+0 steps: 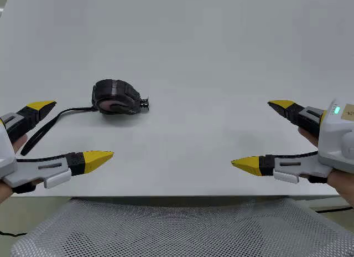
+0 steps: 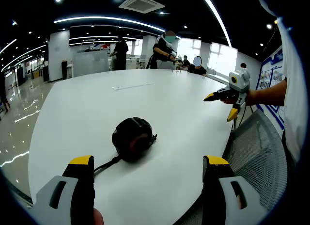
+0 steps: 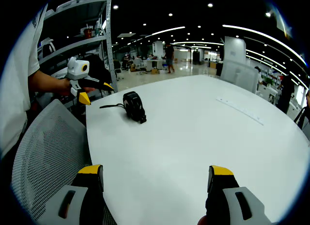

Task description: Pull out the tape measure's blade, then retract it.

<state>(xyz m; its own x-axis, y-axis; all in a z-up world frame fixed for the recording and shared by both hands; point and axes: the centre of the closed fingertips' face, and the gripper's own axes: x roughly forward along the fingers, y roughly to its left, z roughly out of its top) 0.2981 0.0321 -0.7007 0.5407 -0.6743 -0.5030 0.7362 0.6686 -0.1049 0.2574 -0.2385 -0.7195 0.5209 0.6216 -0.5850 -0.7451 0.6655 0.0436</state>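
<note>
While hand-held grippers left (image 1: 83, 128) and right (image 1: 250, 133) gape, tape measure (image 1: 115, 97) seems retracted.

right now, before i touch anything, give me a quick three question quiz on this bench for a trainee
1. Fill the gap: the jaws of the left gripper and the right gripper both stand ____.
2. On the white table, the tape measure lies nearer to: A the left gripper, B the right gripper, C neither, it is midway.
3. True or false: the tape measure's blade is already pulled far out across the table.

Key: 1 open; 2 A; 3 false, only the hook shows at the case.
</note>
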